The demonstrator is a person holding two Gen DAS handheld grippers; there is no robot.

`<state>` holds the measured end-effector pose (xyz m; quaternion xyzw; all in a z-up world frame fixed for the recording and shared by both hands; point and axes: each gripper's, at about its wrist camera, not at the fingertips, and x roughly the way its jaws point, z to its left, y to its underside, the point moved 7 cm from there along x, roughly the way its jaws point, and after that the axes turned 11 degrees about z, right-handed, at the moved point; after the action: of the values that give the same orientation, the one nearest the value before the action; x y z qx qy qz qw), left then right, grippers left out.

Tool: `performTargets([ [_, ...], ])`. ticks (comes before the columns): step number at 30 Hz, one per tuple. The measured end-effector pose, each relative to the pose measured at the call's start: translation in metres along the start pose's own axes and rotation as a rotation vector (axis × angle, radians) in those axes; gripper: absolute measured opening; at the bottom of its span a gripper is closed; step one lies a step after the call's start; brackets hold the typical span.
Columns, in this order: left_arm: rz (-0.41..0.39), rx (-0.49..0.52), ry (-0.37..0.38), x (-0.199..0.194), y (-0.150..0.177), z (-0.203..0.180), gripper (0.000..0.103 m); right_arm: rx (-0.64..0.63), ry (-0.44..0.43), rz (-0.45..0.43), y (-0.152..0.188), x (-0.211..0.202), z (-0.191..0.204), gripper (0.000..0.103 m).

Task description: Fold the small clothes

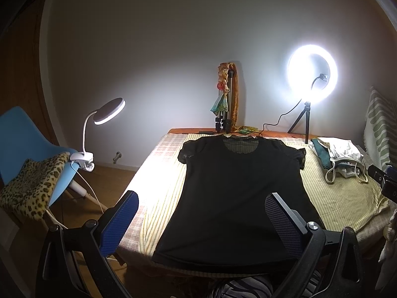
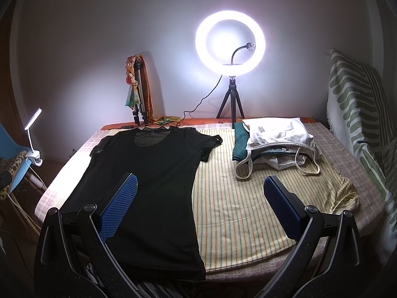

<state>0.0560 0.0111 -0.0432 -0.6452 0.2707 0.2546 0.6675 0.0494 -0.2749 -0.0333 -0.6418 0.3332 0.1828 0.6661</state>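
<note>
Left tool: my left tool (image 1: 202, 219) hangs over the near end of the bed with its blue-padded fingers (image 1: 121, 219) spread wide, pinching nothing.
Right tool: my right tool (image 2: 199, 204) is likewise spread, empty, above the near half of the bed.
Task thing: the black top (image 1: 238, 191) lies flat, face up, on the left half of the bed, hem at the near edge, neckline toward the far edge, short lacy sleeves out to both sides.
Between the fingers: the left tool frames the top's lower half; the right tool frames its right side and bare striped cloth.
Clothes pile: a loose heap of white and teal clothes (image 2: 275, 144) sits at the far right corner, well apart from the top.
In the way: only the pile shares the cloth, off to the right.
Surface: a yellow striped cloth (image 2: 248, 198) over a checked cover (image 1: 168, 146) on the bed.
Far edge: a lit ring light (image 2: 230, 42) on a small tripod; a folded tripod (image 2: 139, 92) wrapped in scarves against the wall.
Left of bed: a blue chair (image 1: 27, 139) with a leopard-print cushion (image 1: 32, 186) and a clip lamp (image 1: 104, 116).
Right of bed: a green-and-white patterned throw (image 2: 357, 114).
Room: plain pale wall, dim apart from the lamps.
</note>
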Motion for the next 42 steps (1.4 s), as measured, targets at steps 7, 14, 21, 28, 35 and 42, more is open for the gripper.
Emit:
performTargets([
  [7,0.0,0.0,0.001,0.0,0.0,0.0,0.103,-0.003,-0.002,0.0,0.001,0.002,0.001,0.103],
  [14,0.007,-0.008,-0.006,0.005,0.006,0.007,0.103,-0.017,-0.01,0.004,-0.001,0.009,0.008,0.103],
  [21,0.035,-0.04,-0.031,0.022,0.014,0.03,0.103,-0.041,-0.062,0.01,-0.014,0.024,0.025,0.103],
  [28,0.047,-0.09,0.035,0.046,0.028,0.064,0.095,-0.103,-0.17,0.03,-0.042,0.058,0.062,0.103],
  [35,0.17,-0.146,0.106,0.096,0.059,0.09,0.078,-0.229,-0.251,0.069,-0.074,0.102,0.13,0.103],
  [42,0.284,-0.228,0.182,0.148,0.094,0.102,0.064,-0.296,-0.355,0.15,-0.097,0.172,0.197,0.103],
])
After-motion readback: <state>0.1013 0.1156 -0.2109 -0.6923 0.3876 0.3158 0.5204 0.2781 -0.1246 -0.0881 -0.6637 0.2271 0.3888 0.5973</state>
